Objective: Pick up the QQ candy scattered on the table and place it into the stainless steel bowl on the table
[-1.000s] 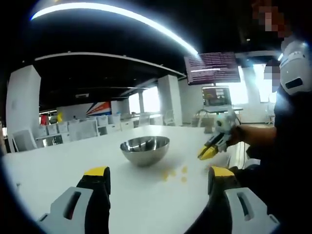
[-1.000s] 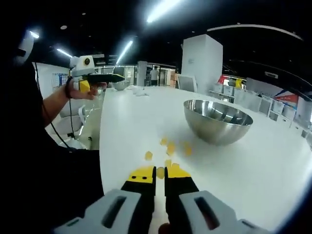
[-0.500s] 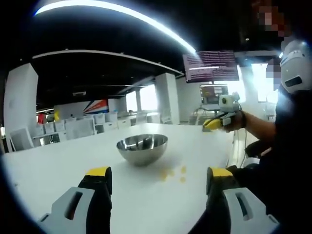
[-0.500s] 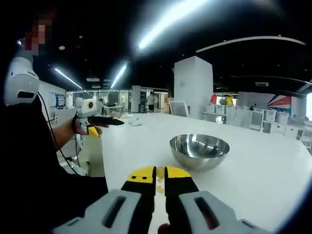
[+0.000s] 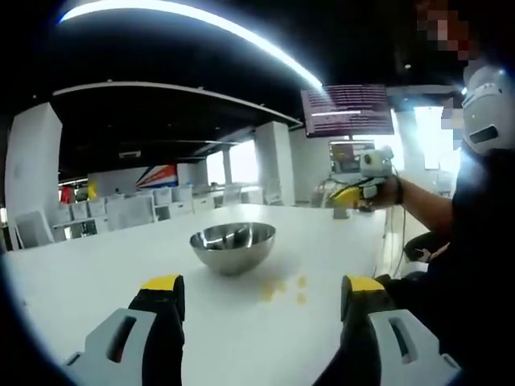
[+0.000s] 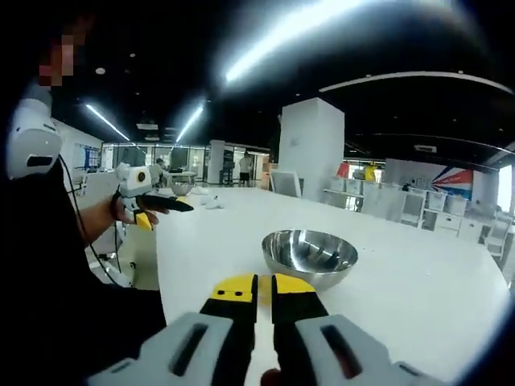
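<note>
Looking along my left gripper [image 5: 257, 291], I see its jaws spread wide over the white table [image 5: 96, 273]. The stainless steel bowl [image 5: 232, 245] sits ahead, yellow QQ candy [image 5: 279, 289] scattered just right of it. My right gripper [image 6: 257, 287] hangs raised, jaws pressed together on one yellow candy piece [image 6: 265, 289], the bowl beyond.

We see the right gripper [image 6: 265, 288], jaws pinched on a yellow candy [image 6: 265, 291], now lifted off the white table [image 6: 418, 281] and away from the scattered candies [image 5: 282, 289], riding higher and level with the steel bowl [image 6: 311, 256].
</note>
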The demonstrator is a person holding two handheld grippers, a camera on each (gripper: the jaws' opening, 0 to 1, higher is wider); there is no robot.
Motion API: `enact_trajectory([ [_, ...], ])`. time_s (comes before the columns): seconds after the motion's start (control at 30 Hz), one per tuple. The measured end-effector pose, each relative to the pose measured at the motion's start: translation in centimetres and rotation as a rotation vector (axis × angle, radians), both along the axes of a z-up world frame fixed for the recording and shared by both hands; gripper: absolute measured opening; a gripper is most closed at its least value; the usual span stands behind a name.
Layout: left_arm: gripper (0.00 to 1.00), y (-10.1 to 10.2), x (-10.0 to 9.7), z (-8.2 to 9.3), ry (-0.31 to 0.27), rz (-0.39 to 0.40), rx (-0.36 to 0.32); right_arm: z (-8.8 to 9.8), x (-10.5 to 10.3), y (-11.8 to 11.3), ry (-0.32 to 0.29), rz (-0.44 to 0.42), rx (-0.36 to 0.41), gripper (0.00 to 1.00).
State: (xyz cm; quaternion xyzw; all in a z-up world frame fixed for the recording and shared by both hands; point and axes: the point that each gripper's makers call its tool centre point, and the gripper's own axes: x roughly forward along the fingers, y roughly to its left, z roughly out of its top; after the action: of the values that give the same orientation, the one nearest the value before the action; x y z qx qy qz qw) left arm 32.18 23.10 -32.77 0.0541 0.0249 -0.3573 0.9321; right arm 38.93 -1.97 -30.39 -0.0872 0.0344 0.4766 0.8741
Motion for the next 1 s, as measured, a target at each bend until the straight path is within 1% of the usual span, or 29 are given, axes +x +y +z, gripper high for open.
enact_trajectory([
  [0.13,0.8,0.2,-0.1,0.0,0.0,0.003,-0.004,0.6,1.9,0.7,-0.02,0.003,-0.057,0.09],
  [0.2,0.8,0.2,-0.2,-0.1,0.0,0.003,-0.007,0.5,3.1,1.2,-0.045,0.007,-0.129,0.09],
  [0.27,0.8,0.3,-0.2,-0.2,0.0,0.005,-0.01,0.7,4.0,2.0,-0.041,0.017,-0.136,0.09],
  [0.33,0.8,0.4,-0.2,-0.3,0.005,0.006,-0.012,0.7,5.0,2.8,-0.065,0.036,-0.201,0.09],
  [0.4,0.8,0.5,-0.3,-0.3,0.006,0.007,-0.016,0.9,6.2,3.8,-0.063,0.043,-0.221,0.09],
  [0.43,0.8,0.5,-0.3,-0.3,0.006,0.008,-0.016,0.9,6.9,4.4,-0.064,0.058,-0.243,0.09],
  [0.47,0.8,0.6,-0.3,-0.3,0.005,0.008,-0.016,0.9,7.2,4.9,-0.061,0.07,-0.248,0.09],
  [0.5,0.8,0.6,-0.3,-0.3,0.005,0.009,-0.018,0.8,7.9,5.5,-0.048,0.084,-0.257,0.09],
  [0.57,0.8,0.7,-0.3,-0.3,0.005,0.01,-0.02,0.4,8.8,6.5,-0.04,0.114,-0.296,0.09],
  [0.67,0.8,0.9,-0.3,-0.4,0.005,0.012,-0.028,-0.4,10.5,7.2,-0.029,0.123,-0.366,0.09],
  [0.8,0.8,1.0,-0.3,-0.5,0.005,0.014,-0.031,-2.1,13.0,8.5,0.018,0.142,-0.455,0.09],
  [0.83,0.8,1.1,-0.3,-0.5,0.004,0.015,-0.034,-2.7,13.8,8.7,0.025,0.14,-0.487,0.09],
  [0.9,0.8,1.3,-0.3,-0.5,0.005,0.019,-0.037,-3.6,14.8,9.1,0.036,0.148,-0.534,0.09],
  [1.0,0.8,1.6,-0.2,-0.7,0.008,0.024,-0.04,-4.7,16.0,9.5,0.054,0.148,-0.582,0.09],
])
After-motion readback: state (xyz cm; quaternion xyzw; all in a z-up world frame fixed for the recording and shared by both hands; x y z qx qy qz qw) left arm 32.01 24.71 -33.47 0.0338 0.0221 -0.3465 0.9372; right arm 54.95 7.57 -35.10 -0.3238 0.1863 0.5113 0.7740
